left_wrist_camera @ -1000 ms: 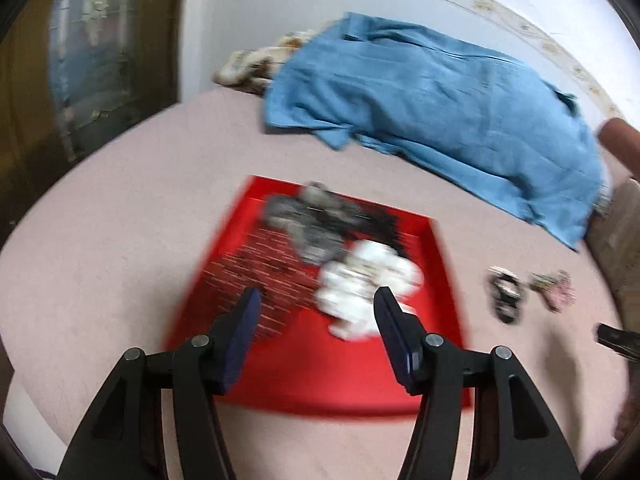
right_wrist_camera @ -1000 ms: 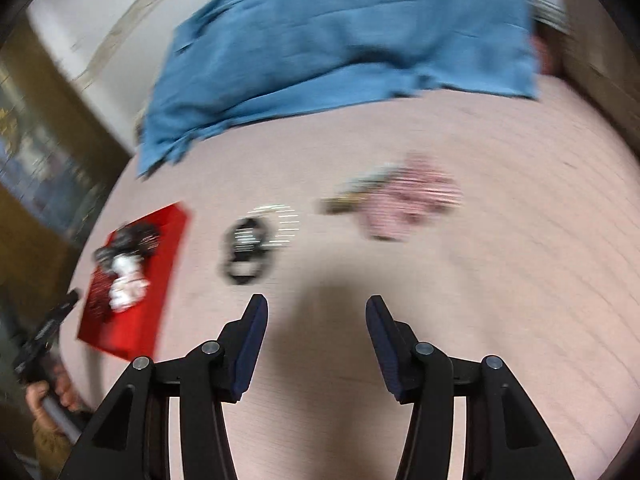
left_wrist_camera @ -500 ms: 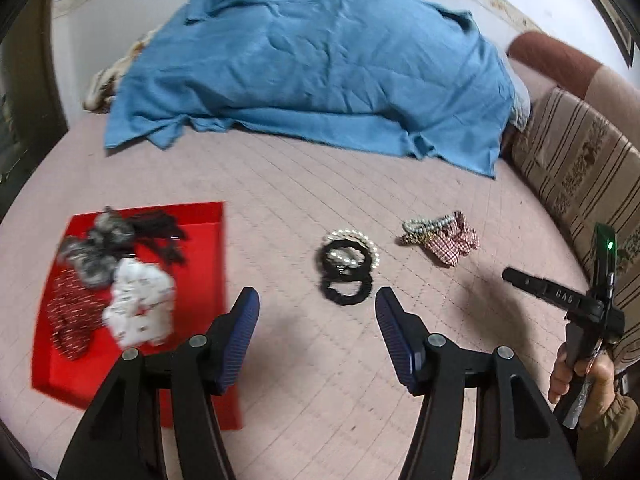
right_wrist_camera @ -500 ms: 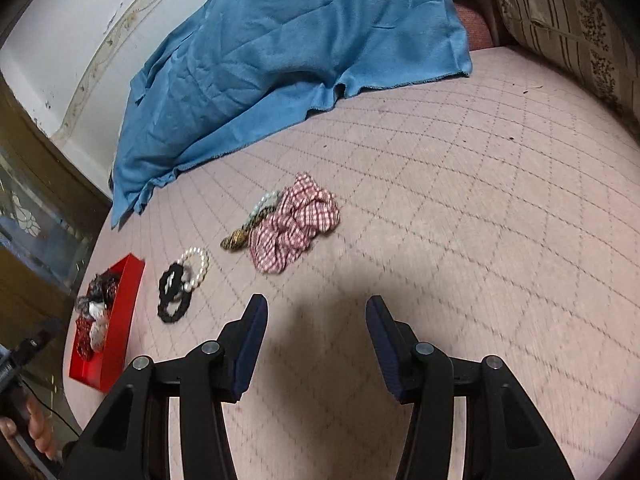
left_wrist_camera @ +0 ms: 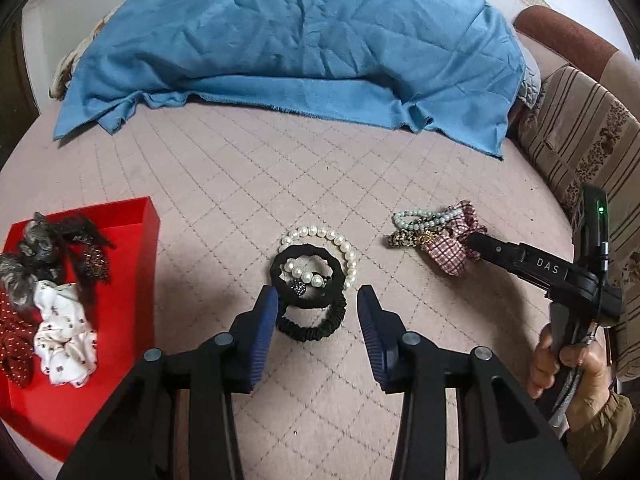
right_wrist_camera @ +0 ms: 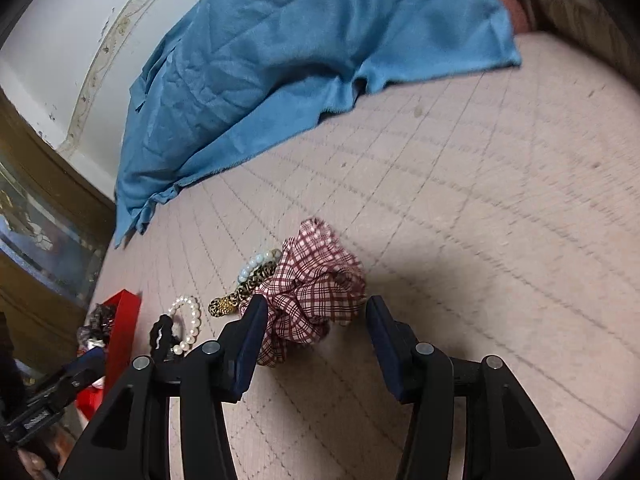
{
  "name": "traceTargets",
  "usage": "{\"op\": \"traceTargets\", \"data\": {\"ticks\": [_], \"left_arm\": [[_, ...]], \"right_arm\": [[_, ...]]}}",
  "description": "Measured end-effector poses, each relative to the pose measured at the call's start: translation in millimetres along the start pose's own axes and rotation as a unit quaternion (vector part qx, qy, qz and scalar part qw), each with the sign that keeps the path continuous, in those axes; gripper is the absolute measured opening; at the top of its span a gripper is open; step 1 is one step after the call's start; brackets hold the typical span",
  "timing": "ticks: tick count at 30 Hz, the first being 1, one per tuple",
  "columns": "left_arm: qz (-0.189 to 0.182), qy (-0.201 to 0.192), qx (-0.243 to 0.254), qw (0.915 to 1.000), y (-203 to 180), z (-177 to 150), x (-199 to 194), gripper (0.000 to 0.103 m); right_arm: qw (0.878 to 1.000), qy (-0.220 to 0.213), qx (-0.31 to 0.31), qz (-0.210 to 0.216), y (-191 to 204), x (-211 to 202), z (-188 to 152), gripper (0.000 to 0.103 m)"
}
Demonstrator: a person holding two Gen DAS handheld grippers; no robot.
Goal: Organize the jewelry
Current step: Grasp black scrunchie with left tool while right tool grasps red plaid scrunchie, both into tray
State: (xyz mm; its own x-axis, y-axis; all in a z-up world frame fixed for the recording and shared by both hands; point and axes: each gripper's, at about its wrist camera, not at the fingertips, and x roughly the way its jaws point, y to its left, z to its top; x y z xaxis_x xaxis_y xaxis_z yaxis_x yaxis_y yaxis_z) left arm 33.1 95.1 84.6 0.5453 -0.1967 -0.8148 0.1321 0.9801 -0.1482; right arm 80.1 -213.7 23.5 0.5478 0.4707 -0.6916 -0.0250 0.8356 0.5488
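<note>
A red tray (left_wrist_camera: 132, 280) at the left holds several scrunchies. My left gripper (left_wrist_camera: 317, 312) is open and empty, right over two black scrunchies (left_wrist_camera: 308, 326) and a white pearl bracelet (left_wrist_camera: 340, 246) on the pink quilted bed. My right gripper (right_wrist_camera: 316, 326) is open and empty, its tips around the near side of a red-checked scrunchie (right_wrist_camera: 316, 292). A leopard-print band (right_wrist_camera: 240, 294) and a pale bead bracelet (right_wrist_camera: 252, 266) lie beside it. The checked scrunchie (left_wrist_camera: 448, 250) and the right gripper's body (left_wrist_camera: 536, 266) also show in the left wrist view.
A blue cloth (left_wrist_camera: 300, 40) covers the far part of the bed. A striped brown cushion (left_wrist_camera: 576, 148) lines the right side. The red tray (right_wrist_camera: 122, 320) and pearl bracelet (right_wrist_camera: 190, 318) show at the left of the right wrist view. A dark wooden frame (right_wrist_camera: 44, 184) stands beyond the bed's left edge.
My left gripper swung from over the red tray to the black scrunchies and closed in. My right gripper moved down to the checked scrunchie. Both stayed open.
</note>
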Motion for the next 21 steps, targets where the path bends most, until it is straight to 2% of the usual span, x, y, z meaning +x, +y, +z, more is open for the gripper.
{"op": "traceTargets", "data": {"ticks": [1, 2, 6, 10, 13, 17, 21], "left_arm": [[0.003, 0.003, -0.001, 1.0000, 1, 0, 5, 0.040], [0.006, 0.004, -0.003, 1.0000, 1, -1, 8, 0.040], [0.010, 0.012, -0.011, 0.9998, 6, 0, 20, 0.040], [0.016, 0.015, -0.028, 0.9994, 13, 6, 33, 0.040], [0.004, 0.030, -0.065, 0.9974, 28, 13, 48, 0.040], [-0.029, 0.053, -0.096, 0.9935, 40, 21, 67, 0.013], [-0.037, 0.056, -0.093, 0.9934, 37, 24, 70, 0.010]], "right_arm": [[1.000, 0.015, 0.008, 0.022, -3, 3, 1, 0.016], [0.999, 0.019, 0.012, 0.031, -3, 2, 1, 0.014], [0.999, 0.017, 0.021, 0.040, -2, -14, 3, 0.010], [0.998, 0.000, 0.035, 0.056, -1, -50, 2, 0.009], [0.999, 0.004, 0.022, 0.049, 2, -63, -1, 0.009], [1.000, 0.025, -0.011, 0.011, 5, -57, -8, 0.009], [0.999, 0.039, -0.012, 0.002, -1, -49, -11, 0.009]]}}
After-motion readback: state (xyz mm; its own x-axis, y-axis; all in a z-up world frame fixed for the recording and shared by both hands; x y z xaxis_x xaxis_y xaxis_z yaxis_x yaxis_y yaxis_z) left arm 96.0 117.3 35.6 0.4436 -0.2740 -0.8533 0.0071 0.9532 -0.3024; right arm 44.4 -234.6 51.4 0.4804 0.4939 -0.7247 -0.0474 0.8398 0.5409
